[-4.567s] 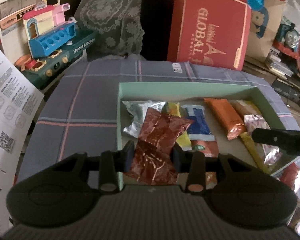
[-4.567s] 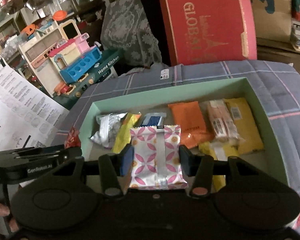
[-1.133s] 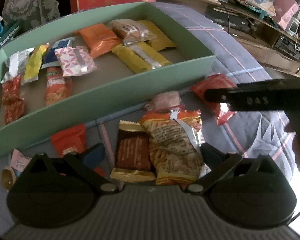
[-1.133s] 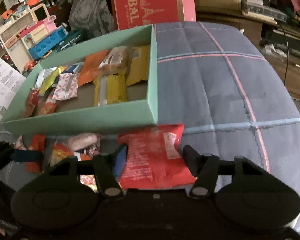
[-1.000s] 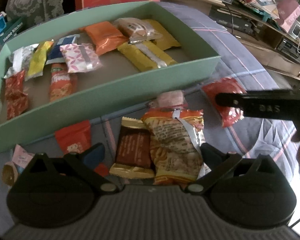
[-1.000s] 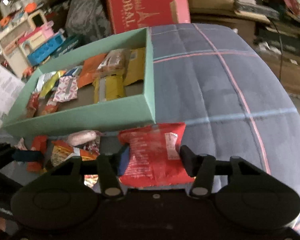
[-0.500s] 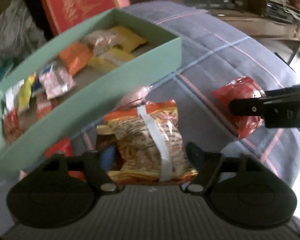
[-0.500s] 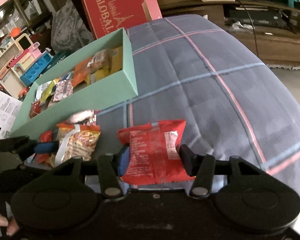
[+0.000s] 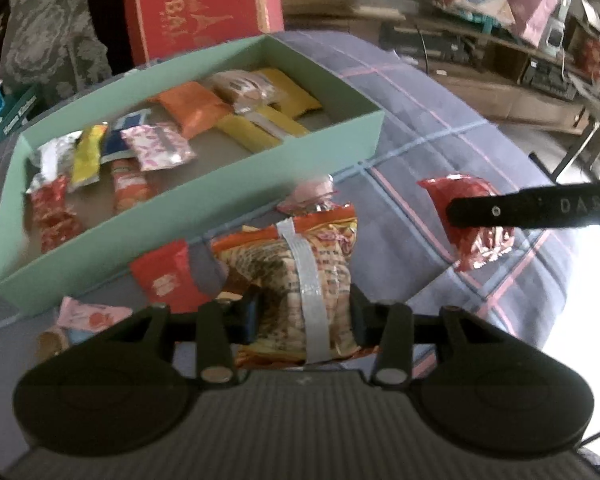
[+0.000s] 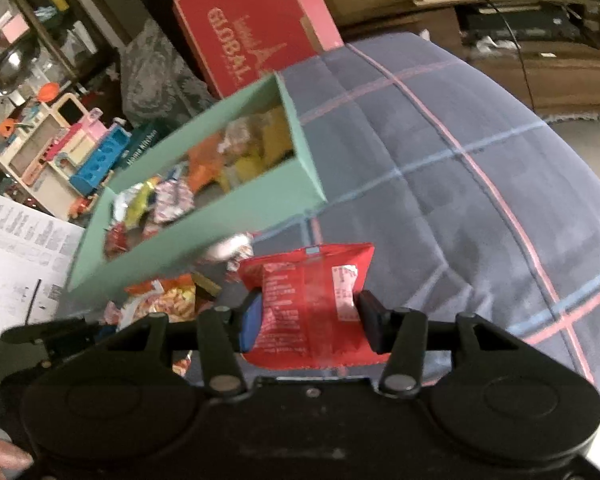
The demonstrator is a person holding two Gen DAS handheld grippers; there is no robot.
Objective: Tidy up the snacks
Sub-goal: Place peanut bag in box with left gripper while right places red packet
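Now lifted off the quilt (image 10: 440, 168): left gripper (image 9: 303, 314) closing on orange packet (image 9: 300, 272), right gripper (image 10: 311, 322) pinching red packet (image 10: 312, 300). Carrying both level, clearing the near wall of green box (image 9: 204, 220).

Left gripper (image 9: 303, 314) angled steeply down, jaws closing, both pads against the sides of an orange snack packet (image 9: 296, 276) that fills the gap between them. Right gripper (image 10: 310, 322) also tilted down, clamped on a red packet (image 10: 308, 308), blue-faced pad on one edge and black pad on the other. In the left wrist view, one black finger of the right gripper reaching in from the right edge across that red packet. In the right wrist view, left gripper's dark body low at the left, with a fingertip of the person's hand (image 10: 2, 458) at the bottom corner
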